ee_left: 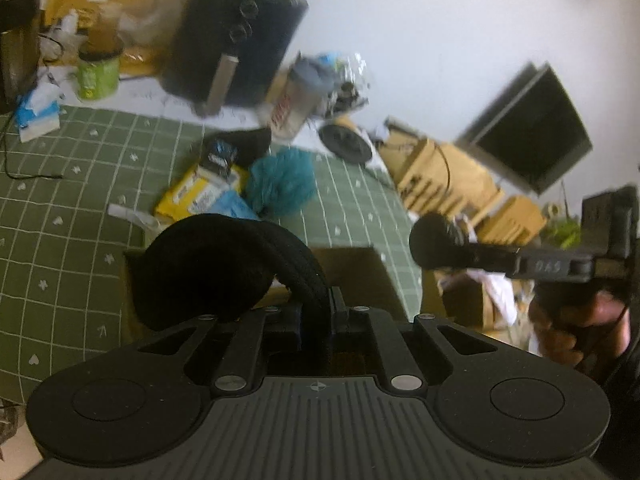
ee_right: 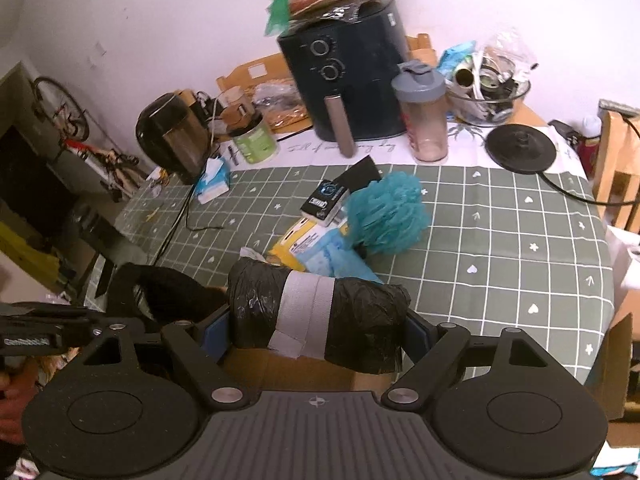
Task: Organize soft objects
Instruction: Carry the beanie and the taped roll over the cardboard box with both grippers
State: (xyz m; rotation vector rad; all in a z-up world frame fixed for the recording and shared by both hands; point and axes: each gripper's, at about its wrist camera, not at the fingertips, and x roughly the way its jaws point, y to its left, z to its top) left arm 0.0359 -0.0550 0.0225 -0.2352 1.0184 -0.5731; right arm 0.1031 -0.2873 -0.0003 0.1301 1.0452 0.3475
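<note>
My left tongs (ee_left: 316, 312) pinch a ribbed black knit cloth (ee_left: 224, 268), probably a beanie, my right tongs (ee_right: 316, 320) clamp a crinkly black plastic roll (ee_right: 320, 312) banded with grey tape, both above a cardboard box (ee_right: 288, 368), fluffy teal pouf (ee_right: 386, 218) on the checked green worktop (ee_right: 500, 240).

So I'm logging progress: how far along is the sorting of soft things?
Nothing visibly stowed in the cardboard box yet. In hand: left gripper clamps a black cloth; right gripper squeezes a taped black bundle. Left: the teal sponge on the table.
</note>
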